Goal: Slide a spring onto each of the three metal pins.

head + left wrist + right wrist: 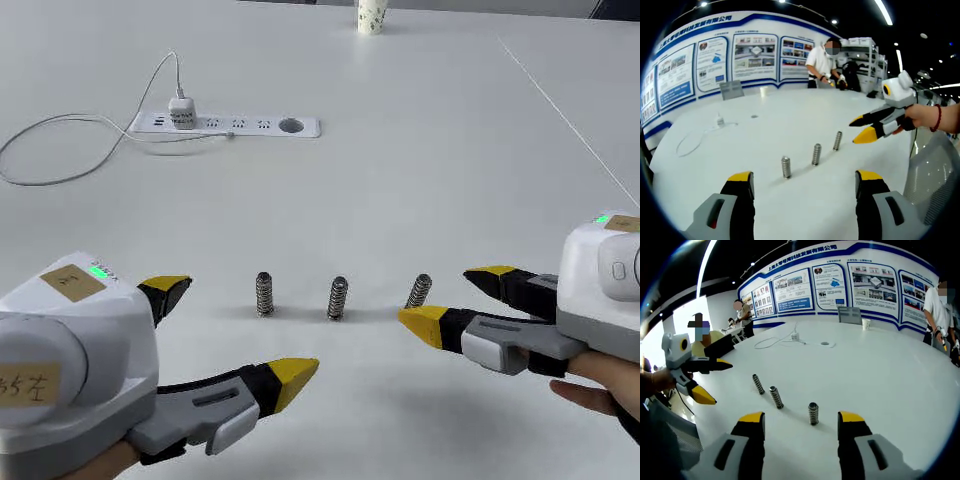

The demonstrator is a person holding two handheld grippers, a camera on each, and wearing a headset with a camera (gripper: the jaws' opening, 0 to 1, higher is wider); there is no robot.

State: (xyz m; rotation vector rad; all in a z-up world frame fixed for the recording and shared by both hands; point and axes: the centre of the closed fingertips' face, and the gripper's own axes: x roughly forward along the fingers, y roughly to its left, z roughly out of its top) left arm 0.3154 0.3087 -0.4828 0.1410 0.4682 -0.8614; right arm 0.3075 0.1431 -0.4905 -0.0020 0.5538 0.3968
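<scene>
Standing on the table, three springs, the rightmost tilted; left gripper and right gripper both released, empty. Paper cup contents indiscernible.

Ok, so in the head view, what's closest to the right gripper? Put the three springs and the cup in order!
1. Right spring, right beside the right gripper tips.
2. Middle spring, next along the row.
3. Left spring, at the row's other end.
4. Cup, far off at the back.
</scene>
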